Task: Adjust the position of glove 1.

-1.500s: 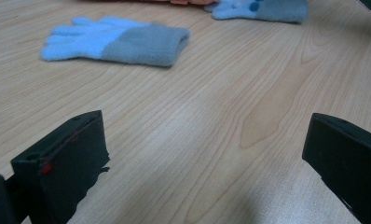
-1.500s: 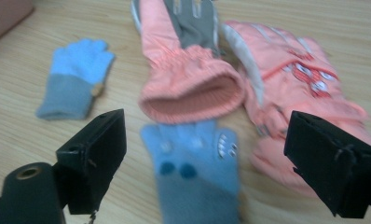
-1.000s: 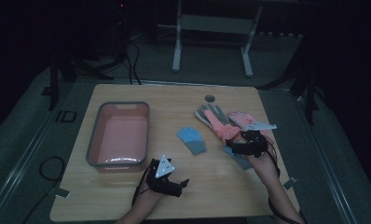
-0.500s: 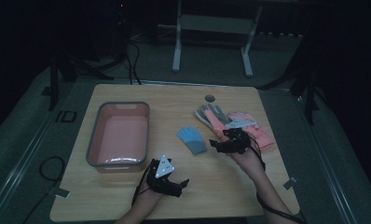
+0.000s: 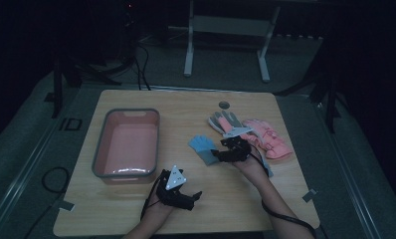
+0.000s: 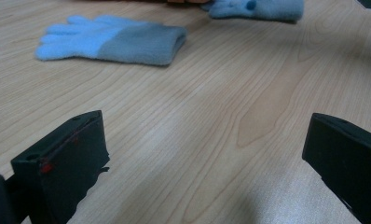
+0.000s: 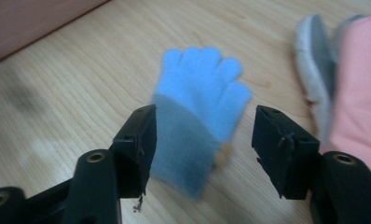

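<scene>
**Right claw open over the blue glove's cuff**

The right claw [image 7: 200, 135] stands with its jaws wide apart, and the small knitted blue glove with a grey-blue cuff [image 7: 197, 116] lies flat on the light wooden bench [image 7: 72, 93] directly ahead of it. In the right gripper view the cuff end sits between the two black jaws, while the fingers point away beyond their tips; whether the jaws touch the fabric cannot be told. To the right of this claw lie a grey and white glove [image 7: 316, 70] and a pink padded glove [image 7: 358, 93], close together. A corner of the pink plastic tub with a grey rim [image 5: 128, 144] shows at the far upper left.

The left claw [image 6: 207, 154] is open too, its jaws spread wide with bare bench between them. It rests low on the bench near the person's edge, just below the tub in the high view. The blue glove [image 6: 113, 39] lies well ahead of it and to its left, apart from it, with a second light blue knitted piece [image 6: 258, 8] farther off.
</scene>
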`<state>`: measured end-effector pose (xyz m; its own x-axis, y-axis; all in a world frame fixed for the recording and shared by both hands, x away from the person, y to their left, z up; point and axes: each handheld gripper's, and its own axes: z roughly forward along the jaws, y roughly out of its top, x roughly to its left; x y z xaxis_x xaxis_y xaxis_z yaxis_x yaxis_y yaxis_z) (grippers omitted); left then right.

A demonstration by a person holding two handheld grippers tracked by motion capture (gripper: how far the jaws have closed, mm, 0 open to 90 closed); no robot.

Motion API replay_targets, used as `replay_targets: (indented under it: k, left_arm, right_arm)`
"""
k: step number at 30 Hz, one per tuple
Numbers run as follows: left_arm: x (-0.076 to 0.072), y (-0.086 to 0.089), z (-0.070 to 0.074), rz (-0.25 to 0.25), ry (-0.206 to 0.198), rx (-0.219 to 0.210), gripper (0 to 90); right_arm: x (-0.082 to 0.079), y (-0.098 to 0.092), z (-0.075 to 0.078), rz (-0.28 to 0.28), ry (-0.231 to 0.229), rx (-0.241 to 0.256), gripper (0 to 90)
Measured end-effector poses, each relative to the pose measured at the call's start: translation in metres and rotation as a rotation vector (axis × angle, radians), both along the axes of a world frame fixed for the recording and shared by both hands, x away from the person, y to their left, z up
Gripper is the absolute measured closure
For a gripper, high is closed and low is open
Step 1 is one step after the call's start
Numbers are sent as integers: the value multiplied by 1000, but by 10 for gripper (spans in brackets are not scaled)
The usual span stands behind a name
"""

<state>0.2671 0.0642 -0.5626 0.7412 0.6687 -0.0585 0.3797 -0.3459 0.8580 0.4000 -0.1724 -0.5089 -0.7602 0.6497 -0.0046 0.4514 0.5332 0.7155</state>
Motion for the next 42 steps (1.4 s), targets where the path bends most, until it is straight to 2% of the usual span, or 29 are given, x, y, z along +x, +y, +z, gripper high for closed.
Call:
replay_targets:
  k: [2, 3, 4, 7, 9, 11, 14, 15, 16, 20, 24, 26, 31, 32, 33, 38, 39, 42]
  left_arm:
    - [0, 0, 0, 0, 0, 0, 1]
    - [0, 0, 0, -1, 0, 0, 1]
    - [0, 0, 0, -2, 0, 0, 1]
    - [0, 0, 0, -3, 1, 0, 1]
    - [0, 0, 0, -5, 1, 1, 1]
    - [0, 0, 0, -6, 3, 1, 1]
    - [0, 0, 0, -7, 3, 2, 1]
    - [0, 0, 0, -8, 3, 2, 1]
    - [0, 0, 0, -8, 4, 1, 1]
    - [0, 0, 0, -10, 5, 0, 1]
    - [0, 0, 0, -11, 5, 1, 1]
    - [0, 0, 0, -9, 6, 1, 1]
    - [0, 0, 0, -7, 8, 0, 1]
    - [0, 0, 0, -7, 8, 0, 1]
    - [0, 0, 0, -7, 8, 0, 1]
    - [0, 0, 0, -8, 8, 2, 1]
    - [0, 0, 0, -7, 7, 0, 1]
    - [0, 0, 0, -8, 7, 0, 1]
  right_arm:
    - [4, 9, -7, 39, 23, -33, 475]
    - [4, 9, -7, 39, 23, -33, 475]
    - [7, 14, -12, 64, 31, -51, 532]
    - [9, 16, -15, 68, 34, -57, 554]
    - [17, 23, -21, 72, 53, -62, 609]
    - [19, 24, -23, 76, 61, -60, 612]
    - [25, 29, -26, 81, 51, -63, 626]
    - [26, 31, -28, 83, 42, -66, 636]
    - [29, 34, -33, 89, 58, -86, 661]
    - [31, 35, -37, 78, 71, -70, 710]
    - [29, 35, -38, 71, 62, -64, 767]
    - [26, 36, -39, 39, 52, -59, 828]
    - [22, 40, -39, -27, 50, -50, 868]
    - [18, 41, -36, -69, 47, -44, 877]
    - [16, 41, -33, -88, 43, -39, 879]
    - [8, 38, -23, -126, 40, -14, 882]
    - [-1, 34, -13, -154, 30, -14, 882]
    - [-13, 26, -3, -195, 35, -2, 882]
